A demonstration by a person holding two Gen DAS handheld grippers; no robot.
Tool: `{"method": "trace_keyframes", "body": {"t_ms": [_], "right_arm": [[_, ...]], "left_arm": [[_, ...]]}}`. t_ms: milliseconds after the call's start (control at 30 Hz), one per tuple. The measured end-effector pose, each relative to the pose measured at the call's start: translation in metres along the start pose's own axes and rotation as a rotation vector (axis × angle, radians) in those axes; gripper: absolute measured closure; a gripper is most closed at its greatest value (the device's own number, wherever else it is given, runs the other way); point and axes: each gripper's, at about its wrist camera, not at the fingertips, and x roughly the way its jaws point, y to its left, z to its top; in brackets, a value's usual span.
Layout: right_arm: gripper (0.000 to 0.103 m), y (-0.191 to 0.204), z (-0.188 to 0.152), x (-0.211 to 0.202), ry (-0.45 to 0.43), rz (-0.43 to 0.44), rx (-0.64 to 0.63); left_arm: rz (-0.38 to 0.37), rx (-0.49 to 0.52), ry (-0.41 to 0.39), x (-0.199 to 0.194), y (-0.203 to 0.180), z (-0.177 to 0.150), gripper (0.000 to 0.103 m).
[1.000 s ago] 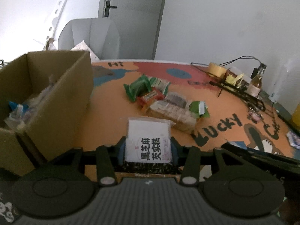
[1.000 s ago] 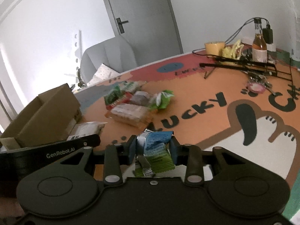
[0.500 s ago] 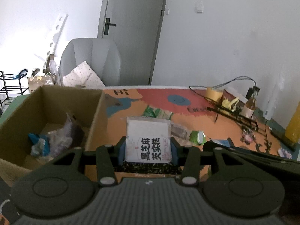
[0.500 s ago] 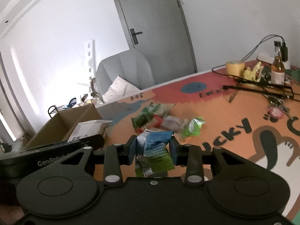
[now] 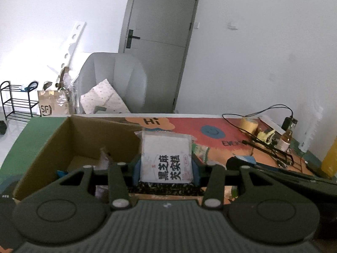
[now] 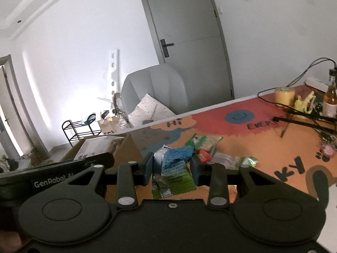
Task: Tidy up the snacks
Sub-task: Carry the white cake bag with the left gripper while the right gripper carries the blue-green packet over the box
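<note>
My left gripper (image 5: pixel 166 166) is shut on a white snack packet with black Chinese characters (image 5: pixel 166 158), held at the right rim of an open cardboard box (image 5: pixel 52 147) with wrapped snacks inside. My right gripper (image 6: pixel 171 165) is shut on a blue and green snack packet (image 6: pixel 174 164), held above the table. Several more snack packets (image 6: pixel 210 147) lie in a pile on the orange mat beyond it. The left gripper (image 6: pixel 63 168) and its white packet (image 6: pixel 94 149) show at the left of the right wrist view, over the box (image 6: pixel 124 147).
A black wire rack (image 6: pixel 311 120), a yellow tape roll (image 6: pixel 284 94), a bottle (image 6: pixel 330 101) and cables stand at the table's far right. A grey chair (image 5: pixel 113 84) is behind the table. A yellow object (image 5: pixel 330 160) is at the right edge.
Both grippers have risen and tilted up with their packets. The left gripper has moved left, toward the cardboard box, so the box's inside now shows below it.
</note>
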Motion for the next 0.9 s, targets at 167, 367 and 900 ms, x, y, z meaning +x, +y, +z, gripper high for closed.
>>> {"method": "trace_keyframes", "body": {"t_ms": [167, 367, 900], "right_arm": [[0.068, 0.014, 0.006, 0.005, -0.007, 0.017, -0.014], [0.068, 0.029, 0.01, 0.017, -0.014, 0.038, -0.024], [0.068, 0.065, 0.013, 0.048, 0.028, 0.127, -0.036]], "left_arm": [[0.013, -0.012, -0.008, -0.003, 0.016, 0.008, 0.058], [0.029, -0.025, -0.005, -0.003, 0.036, 0.016, 0.057], [0.128, -0.082, 0.036, 0.016, 0.084, 0.018, 0.057]]}}
